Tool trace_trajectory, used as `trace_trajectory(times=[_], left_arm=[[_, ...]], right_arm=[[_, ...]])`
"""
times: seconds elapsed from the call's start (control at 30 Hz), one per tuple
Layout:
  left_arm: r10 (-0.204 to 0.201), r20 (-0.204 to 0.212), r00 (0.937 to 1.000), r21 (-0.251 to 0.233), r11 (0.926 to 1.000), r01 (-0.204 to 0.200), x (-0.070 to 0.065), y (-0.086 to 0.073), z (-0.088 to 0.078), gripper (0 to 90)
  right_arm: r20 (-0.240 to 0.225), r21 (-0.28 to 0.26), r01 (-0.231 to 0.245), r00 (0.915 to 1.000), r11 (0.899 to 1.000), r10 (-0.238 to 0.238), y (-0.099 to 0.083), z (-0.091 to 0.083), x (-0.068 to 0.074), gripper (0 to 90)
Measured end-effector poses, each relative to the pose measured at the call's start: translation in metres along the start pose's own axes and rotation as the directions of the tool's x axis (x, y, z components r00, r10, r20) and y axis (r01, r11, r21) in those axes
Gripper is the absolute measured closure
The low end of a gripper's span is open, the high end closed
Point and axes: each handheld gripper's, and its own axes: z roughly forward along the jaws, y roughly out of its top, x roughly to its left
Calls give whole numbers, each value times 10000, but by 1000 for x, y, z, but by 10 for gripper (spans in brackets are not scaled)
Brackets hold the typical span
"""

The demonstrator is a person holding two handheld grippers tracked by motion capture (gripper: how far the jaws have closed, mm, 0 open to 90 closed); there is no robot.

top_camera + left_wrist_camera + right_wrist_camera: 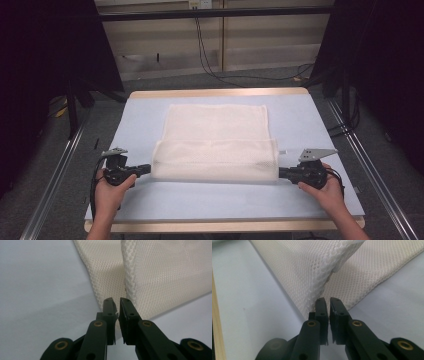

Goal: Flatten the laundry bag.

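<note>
A cream mesh cloth [215, 125] lies on the pale blue table top [140, 120], its near part folded back over itself into a long band [215, 161]. My left gripper [148, 169] is at the band's left end, my right gripper [280, 173] at its right end. In the left gripper view the jaws [116, 300] are pressed nearly together at the seamed edge of the cloth [170, 272], which rises off the table. In the right gripper view the jaws [328, 299] pinch the cloth's white seam [312, 262] the same way.
The table has a wooden rim at the far edge [220, 93] and along its side [216, 335]. Metal rails [55, 175] run along the floor on both sides. Black cables [210, 65] trail on the floor behind the table.
</note>
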Motion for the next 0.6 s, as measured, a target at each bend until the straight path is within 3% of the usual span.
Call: trace_trajectory(times=[0.17,0.4,0.6], left_arm=[[168,285,9995,407,9990,-180,-4,-8,-4,848],[266,285,9992,809,9963,-288,-4,-13,-5,854],[31,263,9997,622,9981,-48,-1,-13,-5,844]], right_arm=[[-137,42,29,9999,10000,-29,0,0,2,857],[-173,203,177,9997,9996,-174,0,0,4,857],[-228,235,145,9996,9996,-140,-1,0,3,856]])
